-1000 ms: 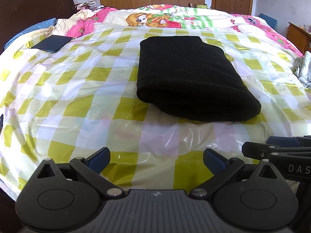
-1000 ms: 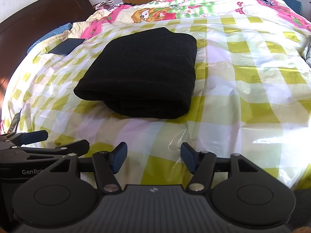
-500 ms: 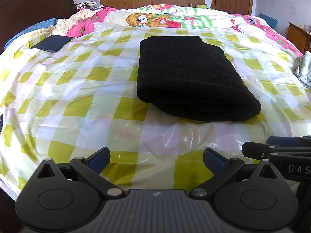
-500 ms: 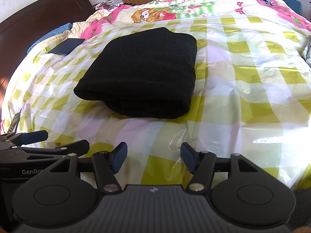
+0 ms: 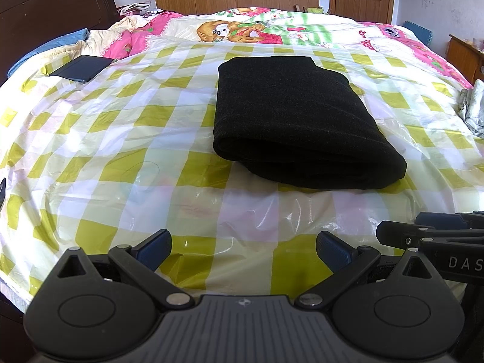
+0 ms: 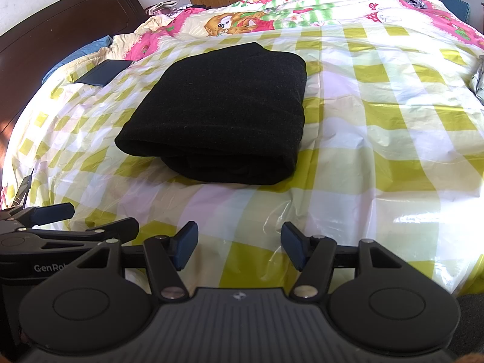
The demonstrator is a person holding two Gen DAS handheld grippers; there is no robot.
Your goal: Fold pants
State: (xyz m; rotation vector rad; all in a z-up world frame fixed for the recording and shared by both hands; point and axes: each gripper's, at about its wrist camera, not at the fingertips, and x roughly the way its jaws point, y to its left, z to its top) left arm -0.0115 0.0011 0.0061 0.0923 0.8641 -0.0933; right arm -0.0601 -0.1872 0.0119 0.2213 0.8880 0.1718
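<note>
Black pants (image 5: pixel 296 118) lie folded into a thick rectangle on a bed covered with a yellow-and-white checked plastic sheet (image 5: pixel 121 139). They also show in the right wrist view (image 6: pixel 220 115). My left gripper (image 5: pixel 243 249) is open and empty near the bed's front edge, well short of the pants. My right gripper (image 6: pixel 239 249) is open and empty, also near the front edge. Each gripper shows at the side of the other's view: the right one (image 5: pixel 435 236) and the left one (image 6: pixel 69 227).
A dark tablet or notebook (image 5: pixel 81 68) lies at the far left of the sheet. A cartoon-print quilt (image 5: pixel 257 27) and a dark headboard (image 5: pixel 54 6) are beyond. Grey cloth (image 5: pixel 473 109) sits at the right edge. Wooden wardrobes and a door stand behind.
</note>
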